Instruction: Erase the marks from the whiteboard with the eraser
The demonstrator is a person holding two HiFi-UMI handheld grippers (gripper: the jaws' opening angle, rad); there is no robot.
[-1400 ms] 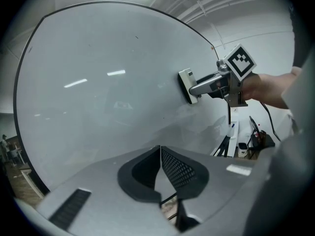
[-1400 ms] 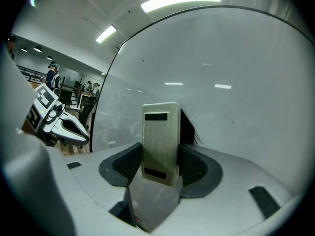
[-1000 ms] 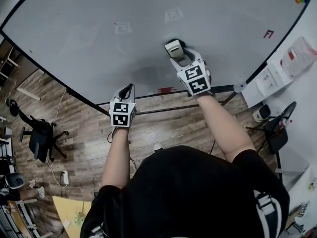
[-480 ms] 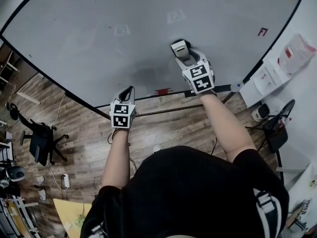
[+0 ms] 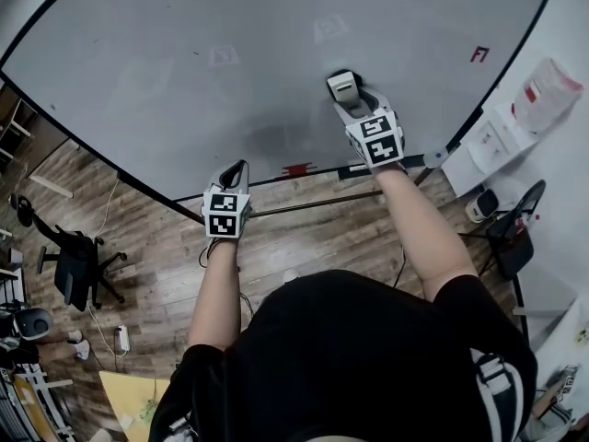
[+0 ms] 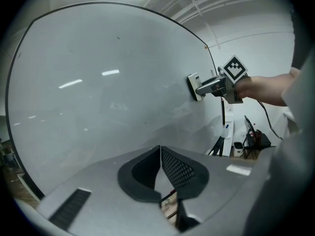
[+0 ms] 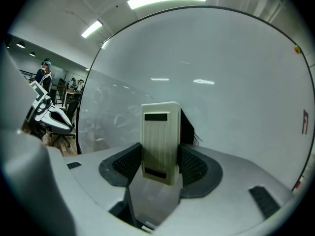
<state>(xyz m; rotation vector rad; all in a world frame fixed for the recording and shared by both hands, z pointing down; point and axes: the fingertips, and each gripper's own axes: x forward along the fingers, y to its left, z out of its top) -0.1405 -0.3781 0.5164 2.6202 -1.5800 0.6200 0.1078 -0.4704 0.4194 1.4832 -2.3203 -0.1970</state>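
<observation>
The right gripper (image 7: 160,162) held the eraser (image 7: 159,141) between its two dark pads, the jaws closed on the long sides of the cream plastic body. The eraser stood upright, with its ribbed back toward the camera and a dark felt layer behind it. In the left gripper view its felt face seemed to lie flat against the whiteboard (image 5: 184,81).

In the head view the eraser was at about 1 o'clock from the middle of the picture. A small red mark (image 5: 479,54) remained on the board at about 2 o'clock from the eraser, well apart from it. More red marks (image 5: 299,168) showed near the board's lower edge at about 7 o'clock.

The left gripper (image 6: 160,168) was empty, its jaws nearly together with only a thin slit, and it hung just before the lower edge.

I judge the eraser light, with a stiff, rather smooth shell and a soft felt. The side grip at mid-body looked right; under pressure it could twist or slip.
</observation>
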